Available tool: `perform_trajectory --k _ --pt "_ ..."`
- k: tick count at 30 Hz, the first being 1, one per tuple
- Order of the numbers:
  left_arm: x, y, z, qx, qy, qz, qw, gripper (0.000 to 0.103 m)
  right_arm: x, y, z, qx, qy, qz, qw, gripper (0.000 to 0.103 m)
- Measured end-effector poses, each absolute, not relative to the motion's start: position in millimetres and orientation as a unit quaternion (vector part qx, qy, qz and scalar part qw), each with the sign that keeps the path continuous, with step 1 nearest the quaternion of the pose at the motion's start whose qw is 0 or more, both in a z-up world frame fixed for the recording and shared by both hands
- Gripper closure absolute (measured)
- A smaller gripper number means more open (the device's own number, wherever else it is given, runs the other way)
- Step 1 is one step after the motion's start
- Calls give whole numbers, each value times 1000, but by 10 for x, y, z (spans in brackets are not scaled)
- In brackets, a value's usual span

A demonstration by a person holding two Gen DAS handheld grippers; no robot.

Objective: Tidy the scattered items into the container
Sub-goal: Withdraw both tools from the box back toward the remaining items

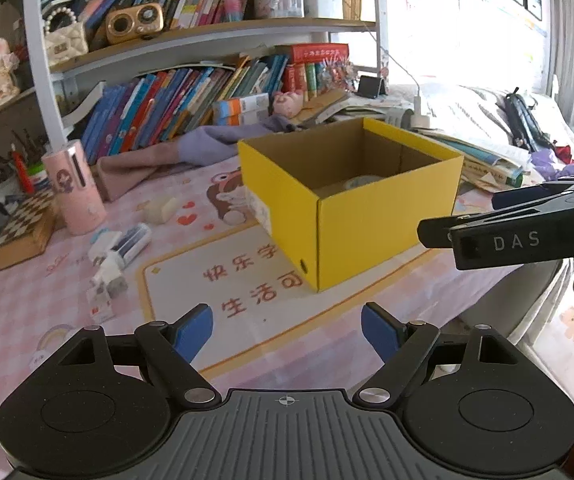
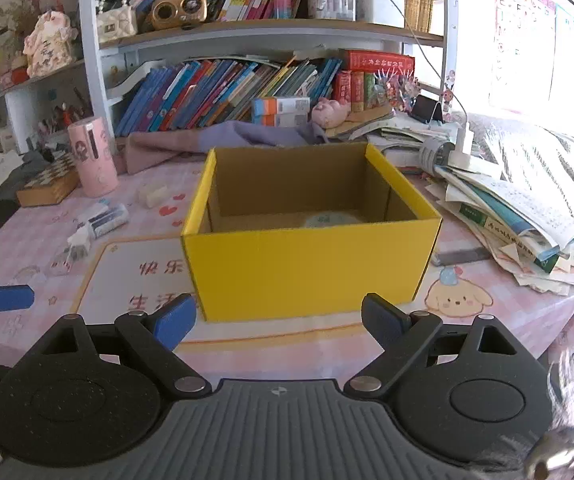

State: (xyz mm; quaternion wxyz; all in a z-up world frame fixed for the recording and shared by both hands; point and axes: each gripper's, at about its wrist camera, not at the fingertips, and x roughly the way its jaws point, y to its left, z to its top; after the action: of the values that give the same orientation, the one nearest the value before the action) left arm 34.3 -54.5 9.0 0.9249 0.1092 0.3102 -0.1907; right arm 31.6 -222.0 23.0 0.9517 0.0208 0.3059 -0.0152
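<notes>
2 empty grippers, left (image 1: 287, 330) and right (image 2: 279, 318), before square-cornered yellow cardboard box (image 2: 307, 264)

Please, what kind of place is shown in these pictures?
Most likely a child's study desk at home. A white shelf crowded with colourful children's books stands behind a table with a pink cartoon-printed cloth, and an open yellow cardboard box sits on it.
</notes>
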Motion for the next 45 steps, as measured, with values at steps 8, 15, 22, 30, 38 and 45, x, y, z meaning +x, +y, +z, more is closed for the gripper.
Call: perform_trajectory --k 8,15,22,30,38,45 --pt "249 -420 48 111 318 -177 925 19 226 -2010 164 8 315 -2 949 13" --pt "215 -297 1 102 328 -162 925 19 208 -1857 107 -1 328 16 944 13" --pt "178 -165 -24 96 333 -142 927 19 220 -1723 77 -5 335 32 942 13" --pt "140 -21 -31 88 336 -117 930 19 243 -1546 53 -12 341 56 938 13" --pt "100 191 -4 77 330 -77 938 19 308 -1356 51 -18 342 86 936 13" --pt "114 354 -2 63 330 -45 941 19 378 -1150 55 -36 342 118 932 13"
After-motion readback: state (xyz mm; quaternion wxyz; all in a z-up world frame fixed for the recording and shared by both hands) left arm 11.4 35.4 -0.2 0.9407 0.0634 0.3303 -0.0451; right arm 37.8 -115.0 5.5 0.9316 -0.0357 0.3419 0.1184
